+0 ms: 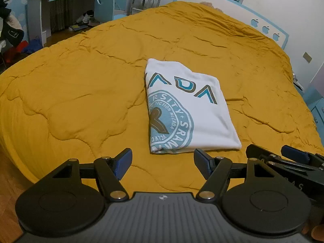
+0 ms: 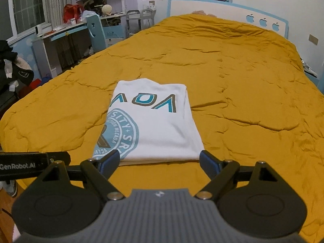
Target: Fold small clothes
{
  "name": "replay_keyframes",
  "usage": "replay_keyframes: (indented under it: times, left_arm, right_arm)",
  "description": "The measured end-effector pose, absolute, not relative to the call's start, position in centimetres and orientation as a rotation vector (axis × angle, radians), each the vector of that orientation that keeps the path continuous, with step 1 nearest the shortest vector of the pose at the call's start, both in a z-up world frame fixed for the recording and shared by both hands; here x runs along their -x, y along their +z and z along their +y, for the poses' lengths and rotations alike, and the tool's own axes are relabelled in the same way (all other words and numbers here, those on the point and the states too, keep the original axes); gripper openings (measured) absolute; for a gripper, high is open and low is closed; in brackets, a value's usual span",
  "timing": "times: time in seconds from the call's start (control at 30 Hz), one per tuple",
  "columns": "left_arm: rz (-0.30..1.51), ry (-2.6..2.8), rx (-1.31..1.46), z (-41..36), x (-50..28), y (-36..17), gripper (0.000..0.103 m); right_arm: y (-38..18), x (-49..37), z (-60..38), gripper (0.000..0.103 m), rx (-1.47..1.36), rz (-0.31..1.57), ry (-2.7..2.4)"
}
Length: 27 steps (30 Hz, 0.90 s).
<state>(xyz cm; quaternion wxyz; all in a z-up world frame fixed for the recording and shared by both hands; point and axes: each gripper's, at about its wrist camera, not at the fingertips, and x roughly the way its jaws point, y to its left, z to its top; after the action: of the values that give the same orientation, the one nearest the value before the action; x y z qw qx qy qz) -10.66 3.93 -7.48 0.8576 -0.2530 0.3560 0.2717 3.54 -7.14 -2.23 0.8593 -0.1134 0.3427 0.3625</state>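
Observation:
A white T-shirt (image 1: pixel 190 109) with a blue round print lies folded into a neat rectangle on the yellow quilt (image 1: pixel 81 93). My left gripper (image 1: pixel 163 162) hangs open just short of the shirt's near edge, with nothing between its blue-padded fingers. The right gripper (image 1: pixel 283 154) shows at the right edge of the left wrist view, beside the shirt's near right corner. In the right wrist view the same T-shirt (image 2: pixel 158 125) lies ahead on the quilt (image 2: pixel 243 81), and my right gripper (image 2: pixel 160 160) stands open and empty at the shirt's near edge.
The quilt covers a wide bed with a white and blue headboard (image 2: pixel 222 8) at the far end. A desk (image 2: pixel 60 40) and blue chair (image 2: pixel 97 30) stand past the bed's left side, with clothes (image 2: pixel 14 68) piled at the far left. Wooden floor (image 1: pixel 12 184) shows at lower left.

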Motion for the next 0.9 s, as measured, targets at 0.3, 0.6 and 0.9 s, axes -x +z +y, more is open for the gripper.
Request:
replay_keyframes:
  times: [0.3,0.6,0.9]
  left_arm:
    - [0.762,0.569,0.503,3.7,10.1,-7.4,0.081]
    - [0.774,0.551,0.488,2.9,9.4,-7.3,0.081]
    - [0.780,0.553,0.462,2.6,9.2,-7.0,0.081]
  right_arm:
    - [-2.3,-3.8,-6.8,0.082,0.233,0.738,0.753]
    - [-2.5,-4.3,-6.9,0.082,0.231,0.747,0.742]
    - [-2.7,-4.4,-7.0,0.082,0.228,0.756,0.738]
